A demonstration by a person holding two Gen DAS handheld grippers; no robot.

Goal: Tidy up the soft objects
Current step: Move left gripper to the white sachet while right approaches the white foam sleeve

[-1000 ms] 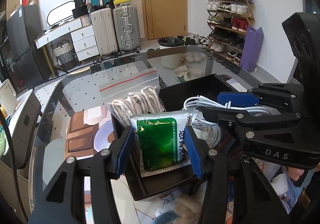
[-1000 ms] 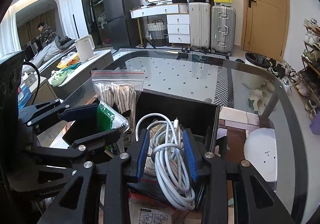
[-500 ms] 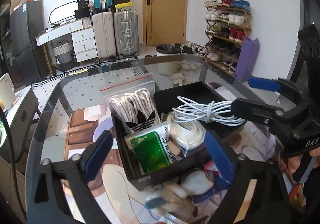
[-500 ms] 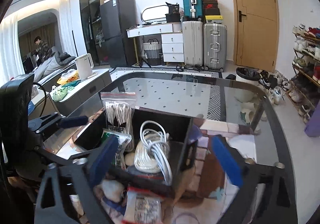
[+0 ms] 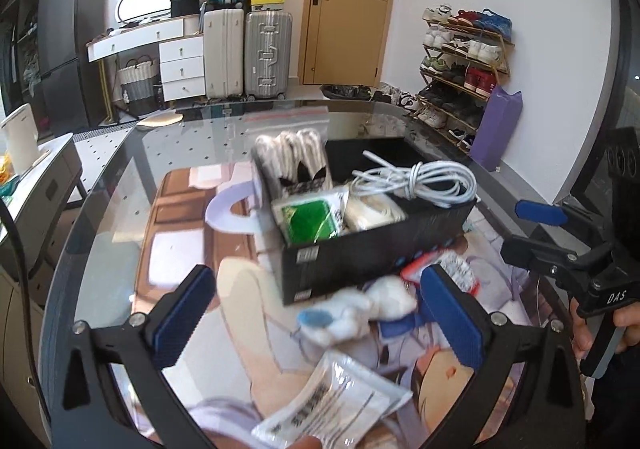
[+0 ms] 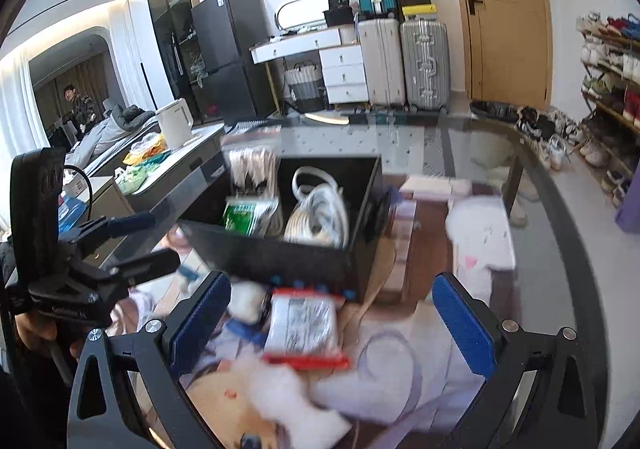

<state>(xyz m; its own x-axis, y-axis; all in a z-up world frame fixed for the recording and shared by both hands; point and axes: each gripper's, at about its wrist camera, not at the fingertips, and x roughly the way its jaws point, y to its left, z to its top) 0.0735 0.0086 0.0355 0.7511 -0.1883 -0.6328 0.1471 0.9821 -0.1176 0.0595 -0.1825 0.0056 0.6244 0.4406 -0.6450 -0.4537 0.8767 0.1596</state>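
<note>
A black box [image 5: 360, 253] [image 6: 304, 257] stands on the printed mat. It holds a bag of rope [image 5: 296, 165], a green packet [image 5: 310, 219] [image 6: 248, 215], a cream coil [image 5: 374, 209] and a white cable bundle [image 5: 416, 181] [image 6: 320, 209]. In front of the box lie a white plush toy [image 5: 352, 309], a red-edged packet [image 6: 304, 325] and a clear packet [image 5: 332, 409]. My left gripper [image 5: 316, 313] hangs back from the box, its jaws opening wide, pressing on nothing. My right gripper [image 6: 332, 321] is open above the red-edged packet, holding nothing.
The mat covers a round glass table [image 5: 120, 177] whose edge curves around left and far. A white pad [image 6: 480, 233] lies right of the box. Beyond stand suitcases [image 5: 268, 49], drawers, a shoe rack [image 5: 464, 61] and a kettle [image 6: 176, 125]. A person sits far back left.
The left gripper let go of the green packet and the right let go of the cable bundle. Both opened wide and drew back from the box, where both items stay.
</note>
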